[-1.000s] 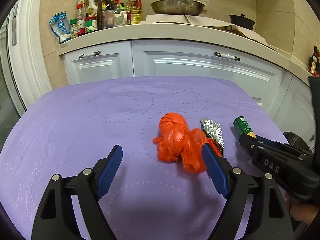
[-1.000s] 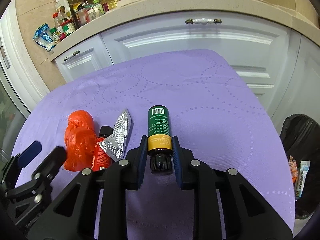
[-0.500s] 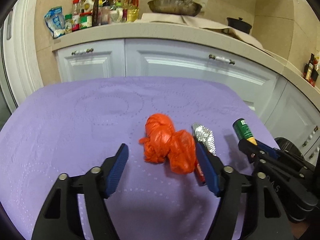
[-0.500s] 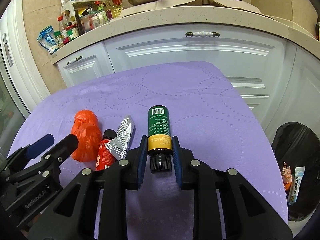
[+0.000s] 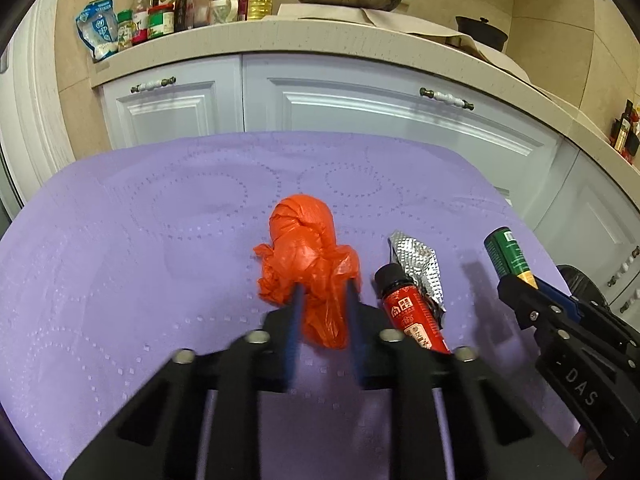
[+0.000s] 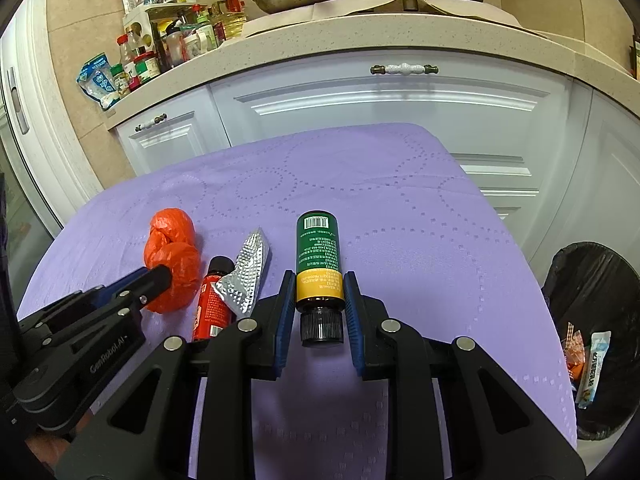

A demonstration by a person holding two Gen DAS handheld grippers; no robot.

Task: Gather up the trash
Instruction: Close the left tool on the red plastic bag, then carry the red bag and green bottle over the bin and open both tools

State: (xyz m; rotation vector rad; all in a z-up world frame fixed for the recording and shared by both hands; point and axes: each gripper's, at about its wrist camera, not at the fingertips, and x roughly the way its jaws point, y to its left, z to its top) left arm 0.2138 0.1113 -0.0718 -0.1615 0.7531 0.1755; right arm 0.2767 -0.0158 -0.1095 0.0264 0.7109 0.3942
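Four pieces of trash lie in a row on the purple tablecloth (image 6: 400, 208). A second ago the left gripper (image 5: 323, 292) stood wide, its blue pads well apart on either side of the orange plastic bag (image 5: 308, 256); now its jaws are closing, blurred with motion, and the near end of the knotted bag sits pinched between the pads. The bag itself lies where it lay before, at the left end of the row. Just right of it the red bottle (image 5: 412, 316), hidden behind the pad earlier, shows fully in the left wrist view, with a black cap and white characters on its label that are too small to read. A crumpled silver foil wrapper (image 6: 246, 276) rests against it. Next comes the green bottle (image 6: 318, 256), lying on its side with a barcode, fine white print and a yellow band; the right gripper (image 6: 318, 300) is clamped narrowly on that band exactly as before. Its arm reads "DAS"; the left one reads "GenRobot.AI". Off the table's right edge stands a black bin (image 6: 612, 280) with wrappers inside.
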